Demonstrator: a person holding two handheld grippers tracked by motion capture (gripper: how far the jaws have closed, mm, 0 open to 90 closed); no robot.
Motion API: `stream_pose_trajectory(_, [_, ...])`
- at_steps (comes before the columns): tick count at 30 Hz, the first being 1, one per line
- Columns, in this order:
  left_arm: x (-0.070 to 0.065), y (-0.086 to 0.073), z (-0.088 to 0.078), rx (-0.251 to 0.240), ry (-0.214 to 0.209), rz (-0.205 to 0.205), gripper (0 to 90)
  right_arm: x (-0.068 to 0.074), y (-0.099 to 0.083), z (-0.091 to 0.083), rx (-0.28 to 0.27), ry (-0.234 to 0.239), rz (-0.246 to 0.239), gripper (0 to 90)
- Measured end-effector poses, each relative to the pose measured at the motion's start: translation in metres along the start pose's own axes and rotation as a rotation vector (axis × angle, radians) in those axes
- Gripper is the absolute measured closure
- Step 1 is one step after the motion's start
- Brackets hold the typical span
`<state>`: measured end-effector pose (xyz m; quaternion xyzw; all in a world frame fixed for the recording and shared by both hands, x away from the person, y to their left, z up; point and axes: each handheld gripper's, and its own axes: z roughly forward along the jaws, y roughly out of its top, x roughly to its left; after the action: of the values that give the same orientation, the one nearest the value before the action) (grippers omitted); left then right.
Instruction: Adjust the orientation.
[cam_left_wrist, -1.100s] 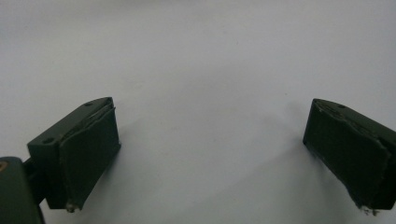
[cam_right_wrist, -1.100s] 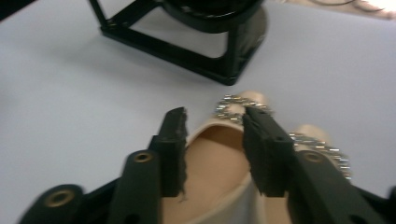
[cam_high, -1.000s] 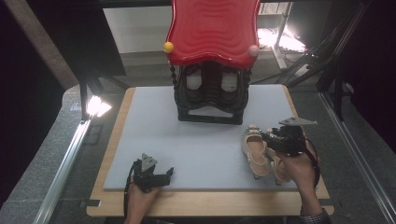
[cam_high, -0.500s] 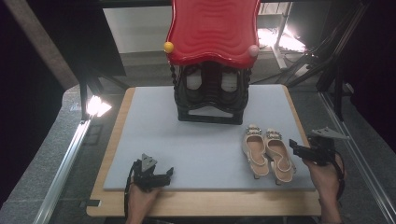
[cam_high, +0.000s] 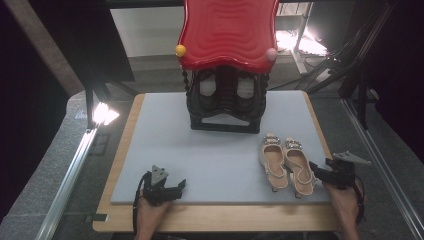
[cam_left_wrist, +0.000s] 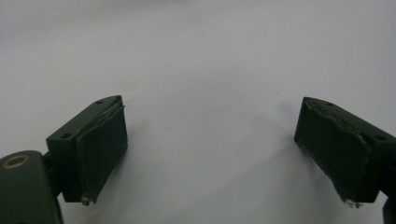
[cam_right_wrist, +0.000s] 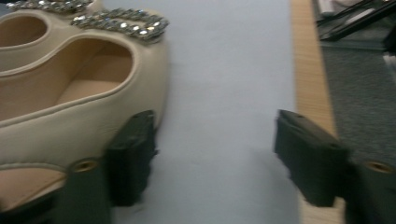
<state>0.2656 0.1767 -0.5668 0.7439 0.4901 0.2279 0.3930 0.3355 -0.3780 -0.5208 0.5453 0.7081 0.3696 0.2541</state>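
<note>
A pair of beige shoes with rhinestone buckles lies side by side on the grey mat (cam_high: 210, 150) at the front right: left shoe (cam_high: 274, 162), right shoe (cam_high: 297, 165). My right gripper (cam_high: 317, 172) sits low just to the right of the right shoe, open. Its jaws have just been closing, with only mat between them (cam_right_wrist: 214, 123). The right shoe (cam_right_wrist: 70, 93) lies against the outside of one jaw. My left gripper (cam_high: 177, 187) rests at the mat's front left, open. Its jaws have just closed a little over bare mat (cam_left_wrist: 210, 107).
A black shoe rack (cam_high: 227, 107) under a red wavy roof (cam_high: 227, 35) stands at the back centre of the mat, with white shoes inside. The mat lies on a wooden board (cam_high: 220, 217). Metal rails and stands flank the table, with a bright lamp (cam_high: 102, 114) at the left.
My right hand has moved from above the shoes to the right and down, ending beside the right shoe. The left hand has stayed in place.
</note>
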Motion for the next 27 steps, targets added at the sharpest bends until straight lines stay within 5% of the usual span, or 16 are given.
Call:
stream_pose_trajectory(14, [0.0, 0.0, 0.0, -0.002, -0.003, -0.001, 9.1, 0.017, 0.01, 0.02, 0.053, 0.043, 0.005, 89.2])
stream_pose_trajectory(27, [0.001, 0.0, 0.0, -0.002, -0.004, -0.001, 9.1, 0.031, 0.009, 0.023, 0.057, 0.049, 0.042, 90.0])
